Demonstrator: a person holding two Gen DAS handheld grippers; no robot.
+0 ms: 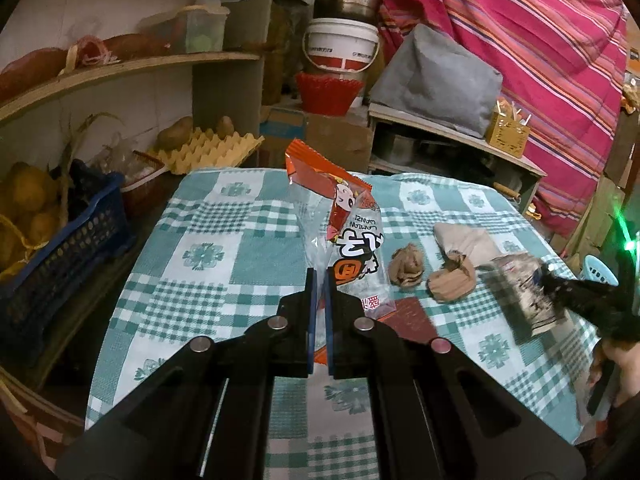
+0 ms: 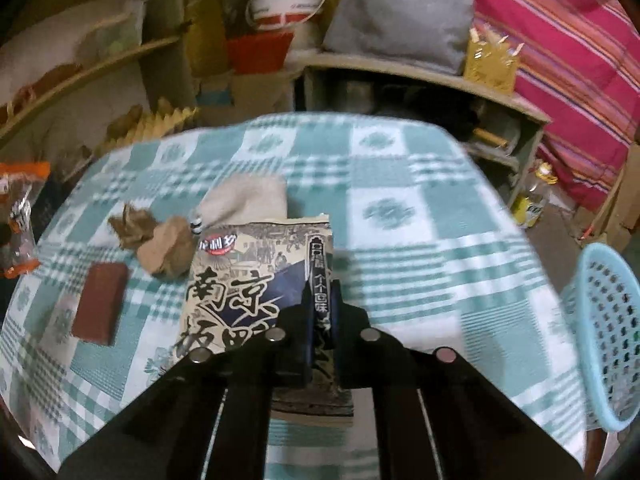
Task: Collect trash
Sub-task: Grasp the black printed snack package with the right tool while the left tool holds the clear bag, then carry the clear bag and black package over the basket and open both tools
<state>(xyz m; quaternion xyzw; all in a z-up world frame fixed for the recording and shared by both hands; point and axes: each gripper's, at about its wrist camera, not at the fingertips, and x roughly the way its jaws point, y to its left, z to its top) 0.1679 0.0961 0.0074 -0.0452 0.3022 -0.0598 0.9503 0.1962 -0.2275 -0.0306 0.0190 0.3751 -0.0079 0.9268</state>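
My left gripper (image 1: 320, 276) is shut on an orange and clear snack wrapper (image 1: 344, 220), which stands up from the fingers above the checked tablecloth (image 1: 208, 240). My right gripper (image 2: 322, 292) is shut on a beige food packet with dark Chinese lettering (image 2: 248, 276), held just above the cloth; it shows blurred at the right of the left wrist view (image 1: 524, 292). Two crumpled brown paper balls (image 1: 408, 266) (image 2: 166, 248), a beige cloth lump (image 1: 468, 240) (image 2: 248, 198) and a flat dark red block (image 2: 100, 304) (image 1: 412, 314) lie on the cloth. The orange wrapper shows at the far left of the right wrist view (image 2: 20, 216).
A light blue plastic basket (image 2: 608, 340) stands off the table's right edge. Shelves with an egg tray (image 1: 208, 146), potatoes and a blue crate (image 1: 60, 248) are at the left. A bucket (image 1: 340, 46), a pot and a grey bag (image 1: 436, 80) stand behind the table.
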